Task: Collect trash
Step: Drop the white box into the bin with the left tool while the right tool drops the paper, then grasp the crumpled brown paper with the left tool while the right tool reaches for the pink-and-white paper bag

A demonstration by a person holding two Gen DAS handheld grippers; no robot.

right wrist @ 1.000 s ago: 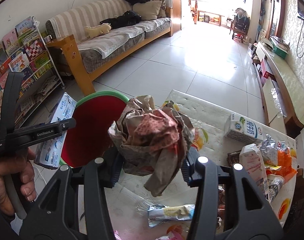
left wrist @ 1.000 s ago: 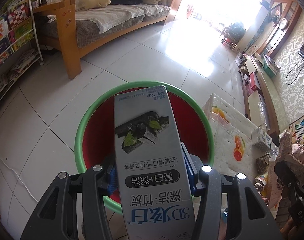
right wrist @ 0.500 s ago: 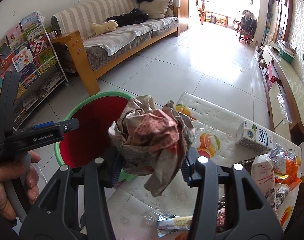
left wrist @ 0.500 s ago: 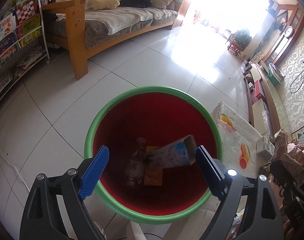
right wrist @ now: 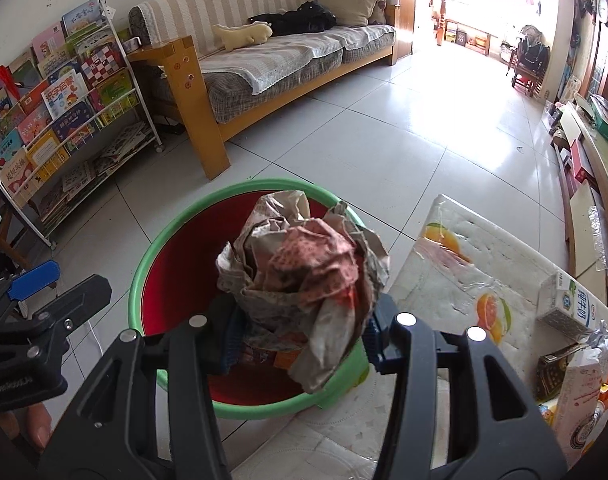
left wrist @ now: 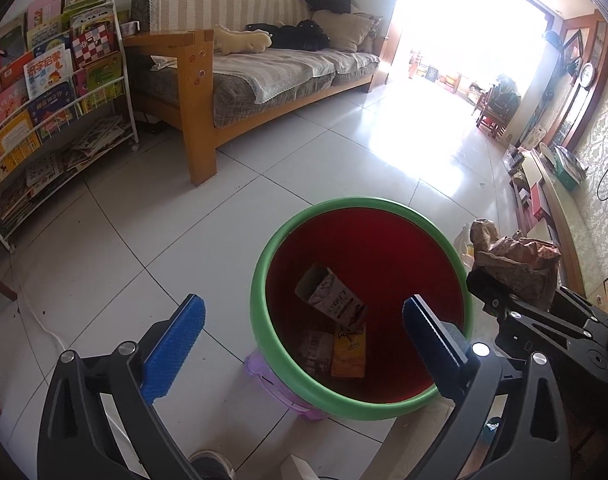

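Blue-padded left gripper (left wrist: 304,334), lower left of its view, has just been spreading its jaws and stands released, nothing between them (the grey toothpaste carton (left wrist: 331,301) lies in the green-rimmed red bin (left wrist: 259,292)). Right gripper (right wrist: 299,330), tilted down at centre, clenches the crumpled brown paper wad (right wrist: 304,272) over the bin; letting go looks next

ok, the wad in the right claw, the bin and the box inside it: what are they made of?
Wad: crumpled paper, matte, brownish with red print; sharp creases and folds suggest a paper bag or wrapper.
Bin: looks like moulded plastic, a smooth green rim with a slight sheen and a red inside.
Box: printed thin cardboard, probably; flat panels and an open end flap.
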